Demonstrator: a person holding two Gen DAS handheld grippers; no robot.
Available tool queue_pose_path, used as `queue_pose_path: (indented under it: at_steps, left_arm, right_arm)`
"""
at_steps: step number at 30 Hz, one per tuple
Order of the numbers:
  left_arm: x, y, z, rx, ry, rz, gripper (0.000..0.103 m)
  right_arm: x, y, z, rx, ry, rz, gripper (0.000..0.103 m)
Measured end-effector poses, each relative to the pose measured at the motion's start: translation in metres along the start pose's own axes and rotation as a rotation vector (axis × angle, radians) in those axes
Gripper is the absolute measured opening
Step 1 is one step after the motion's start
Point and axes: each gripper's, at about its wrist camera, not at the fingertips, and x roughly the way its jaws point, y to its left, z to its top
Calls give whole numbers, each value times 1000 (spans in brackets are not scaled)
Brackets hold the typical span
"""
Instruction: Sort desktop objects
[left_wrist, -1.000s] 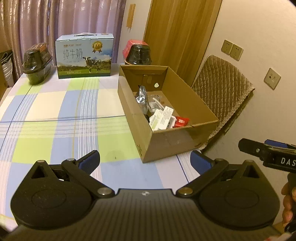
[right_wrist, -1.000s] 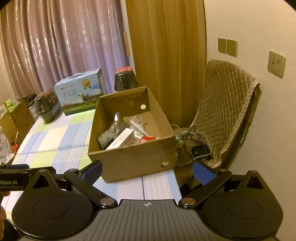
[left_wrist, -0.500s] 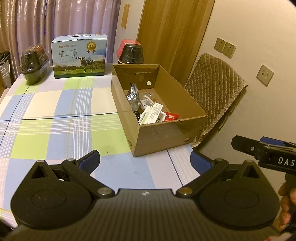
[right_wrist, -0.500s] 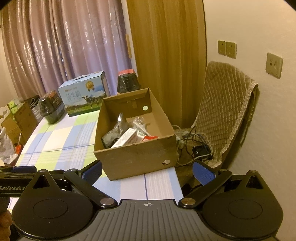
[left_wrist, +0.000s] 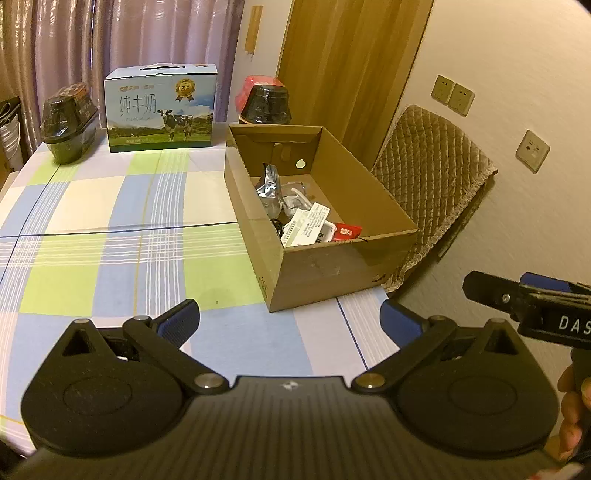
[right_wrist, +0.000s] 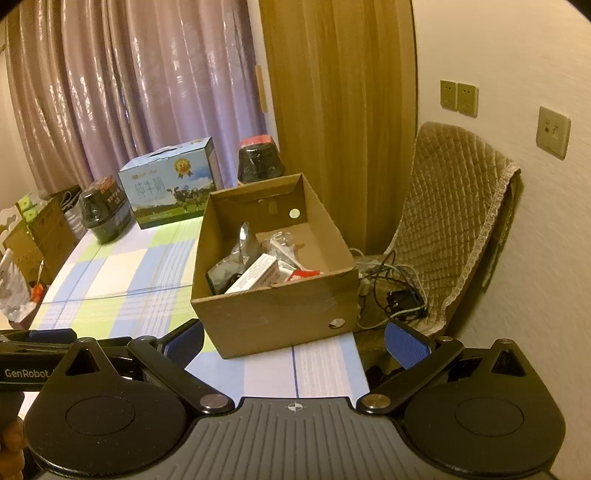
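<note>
Cardboard box (left_wrist: 343, 258) sits at the right edge of the table (left_wrist: 122, 254), open top, already holding the small stuff — a silver foil pouch (left_wrist: 269, 184), a white printed carton (left_wrist: 304, 227), a red packet (left_wrist: 345, 232), some clear-wrapped bits behind them that are too small to name. The checked tablecloth around the box shows no loose small items in either view. What remains on the table is bigger: a milk carton with a cow print (left_wrist: 160, 110) at the far edge, a dark wrapped jar (left_wrist: 68, 122) to its left, a second dark jar with a red lid (left_wrist: 264, 101) just behind the box.

Step, as a judgement: sorting looks at or near its end, or between picks — nothing is in hand. If more goes in, the next move calls for a long reach across the table to one of the far items, and those look wide for these fingers, so a grip on an edge or handle is likelier than a full wrap.

Left gripper (left_wrist: 290, 319) hangs above the near table edge, jaws spread wide, nothing between them; box is ahead and slightly right of it, well apart. Right gripper (right_wrist: 293, 341) likewise spread and empty, box straight ahead, near but not touching. Each gripper shows at the edge of the other's view, side by side.
</note>
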Motion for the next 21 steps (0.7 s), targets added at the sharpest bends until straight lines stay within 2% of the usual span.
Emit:
queue_pose_path:
  at_steps: [21]
  left_arm:
    - [4,1,1,-8,9,-8,102]
  right_arm:
    - [3,1,0,-6,8,0,101]
